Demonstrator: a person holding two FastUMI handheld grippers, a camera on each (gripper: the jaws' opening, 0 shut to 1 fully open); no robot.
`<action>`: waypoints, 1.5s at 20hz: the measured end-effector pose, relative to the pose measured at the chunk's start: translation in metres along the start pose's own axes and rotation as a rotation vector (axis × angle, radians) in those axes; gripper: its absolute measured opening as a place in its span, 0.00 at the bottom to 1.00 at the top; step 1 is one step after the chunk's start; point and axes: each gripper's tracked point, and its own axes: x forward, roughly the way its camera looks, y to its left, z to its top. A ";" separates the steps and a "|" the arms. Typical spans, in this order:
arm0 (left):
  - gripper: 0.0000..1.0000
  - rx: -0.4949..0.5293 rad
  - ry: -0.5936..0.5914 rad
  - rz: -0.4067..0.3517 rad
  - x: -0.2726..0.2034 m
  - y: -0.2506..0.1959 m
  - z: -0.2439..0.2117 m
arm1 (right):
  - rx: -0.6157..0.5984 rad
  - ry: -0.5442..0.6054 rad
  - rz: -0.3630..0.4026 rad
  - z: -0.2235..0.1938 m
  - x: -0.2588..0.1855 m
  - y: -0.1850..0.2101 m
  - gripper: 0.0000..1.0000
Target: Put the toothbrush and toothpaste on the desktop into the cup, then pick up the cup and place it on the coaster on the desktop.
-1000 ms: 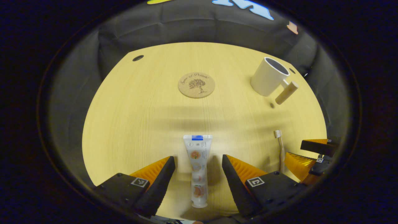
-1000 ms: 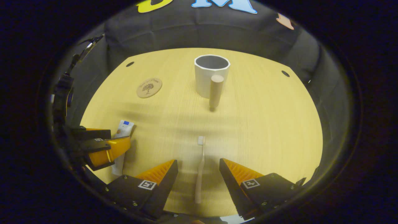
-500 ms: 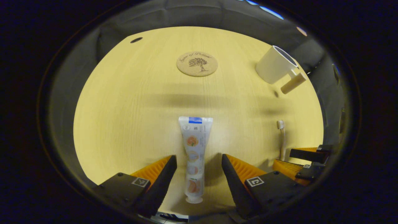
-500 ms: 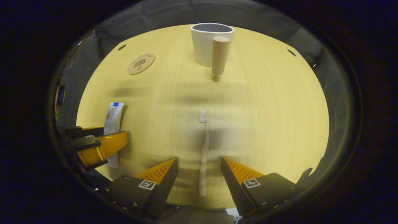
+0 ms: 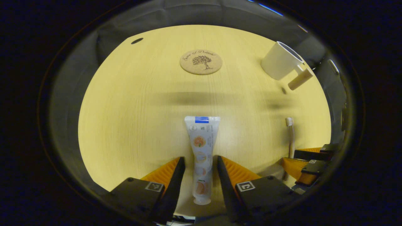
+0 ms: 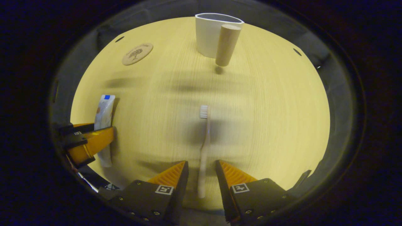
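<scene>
The cork coaster carries a tree emblem under an arc of script lettering, too small and curled to read with any confidence. The toothpaste tube shows fruit pictures and fine print that stays illegible. Each gripper body bears a square black-and-white marker tag.

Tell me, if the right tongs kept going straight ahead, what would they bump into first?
The toothbrush already lies between the right tongs. Past its bristles, probably the cup, by its handle, though depth is unclear.

A pale wooden desktop with small dark holes near its far corners, black cloth wall hanging close behind it.
</scene>
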 end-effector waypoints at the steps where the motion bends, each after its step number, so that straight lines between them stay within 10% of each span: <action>1: 0.61 0.003 0.002 0.002 0.001 0.000 0.000 | -0.004 -0.001 0.003 0.002 0.000 0.000 0.52; 4: 0.47 -0.003 0.002 0.018 0.000 0.004 0.002 | 0.022 0.015 -0.001 0.001 0.000 -0.003 0.23; 10: 0.31 -0.004 0.008 0.032 0.000 0.008 -0.001 | 0.024 0.004 0.010 0.003 -0.003 -0.005 0.07; 30: 0.25 -0.017 -0.059 0.010 -0.011 0.006 -0.008 | 0.011 -0.045 0.051 0.000 -0.003 0.000 0.04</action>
